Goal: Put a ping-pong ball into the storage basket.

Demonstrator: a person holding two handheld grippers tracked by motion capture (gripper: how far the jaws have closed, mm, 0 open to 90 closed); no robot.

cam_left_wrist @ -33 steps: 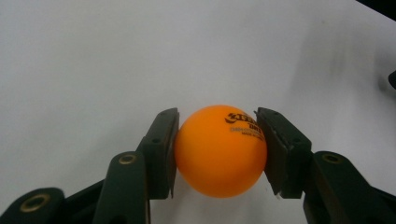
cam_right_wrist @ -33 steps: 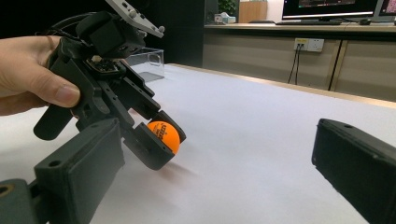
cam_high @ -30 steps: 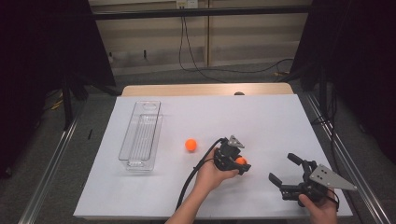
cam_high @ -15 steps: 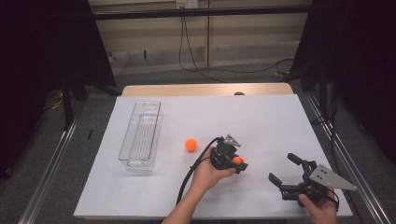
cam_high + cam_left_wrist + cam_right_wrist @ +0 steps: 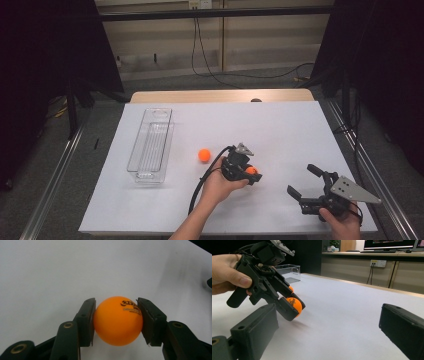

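My left gripper (image 5: 252, 173) is shut on an orange ping-pong ball (image 5: 251, 170) at the front middle of the white table (image 5: 280, 130). In the left gripper view both pads press the ball (image 5: 118, 320) from the sides, its printed label facing up. The right gripper view shows that ball (image 5: 295, 304) held just above the table surface, with a shadow under it. A second orange ball (image 5: 204, 155) lies loose on the table to the left of the held one. My right gripper (image 5: 301, 179) rests near the front right edge, open, with nothing between its jaws.
A long clear plastic tray (image 5: 150, 145) stands on the left part of the table, with nothing visible in it. A black cable (image 5: 200, 185) trails from the left gripper toward the front edge. Metal rails run along both sides of the table.
The left gripper, with the ball in it, has shifted slightly to the left. The right gripper has stayed where it was.
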